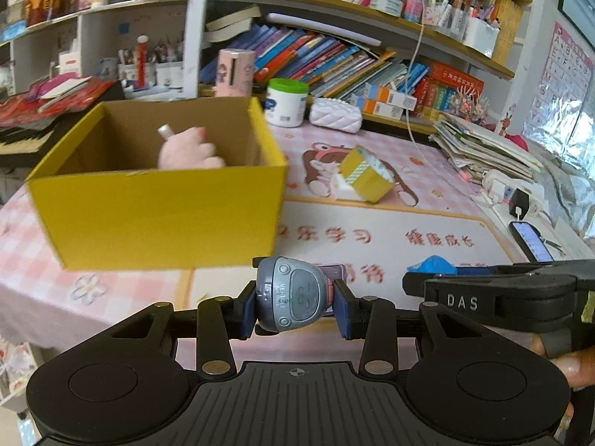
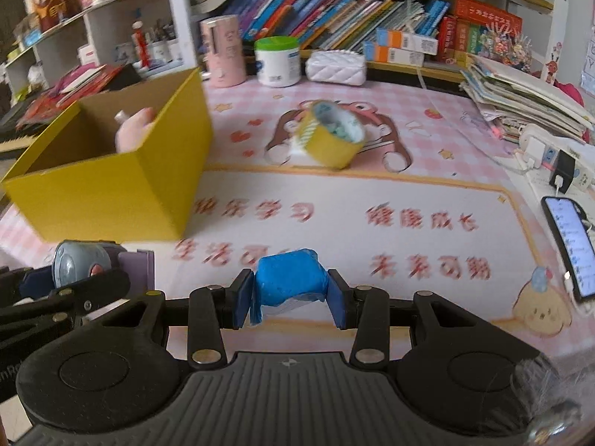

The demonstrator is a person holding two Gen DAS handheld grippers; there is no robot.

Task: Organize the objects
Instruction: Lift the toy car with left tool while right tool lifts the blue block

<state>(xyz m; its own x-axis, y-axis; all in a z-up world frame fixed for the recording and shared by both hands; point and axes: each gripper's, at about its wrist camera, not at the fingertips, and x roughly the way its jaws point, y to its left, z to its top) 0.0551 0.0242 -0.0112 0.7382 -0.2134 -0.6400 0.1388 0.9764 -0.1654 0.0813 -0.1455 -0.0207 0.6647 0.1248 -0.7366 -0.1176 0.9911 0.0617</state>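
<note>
The task looks partly done. An open yellow cardboard box (image 1: pixel 160 208) sits at the left of both views on the table (image 1: pixel 390 223), and a soft pink plush toy (image 1: pixel 187 150) with a small pale cap beside it already lies inside.

Two things are in hand, neither yet in the box. In the left wrist view, low centre, the left gripper (image 1: pixel 295 306) is closed on a rounded grey plastic toy vehicle (image 1: pixel 292 293), smooth and hard, its face printed with small lettering. In the right wrist view, low centre, the right gripper (image 2: pixel 290 299) is clamped on a crumpled blue packet (image 2: pixel 292 278), soft and glossy.

One item still waits: a roll of yellow tape (image 2: pixel 331 137), a cardboard-cored ring leaning on a white block, upper centre, well apart from the box. The table wears a slick pink checked mat with cartoon prints. Cluttered bookshelves (image 2: pixel 334 3) fill the background.
</note>
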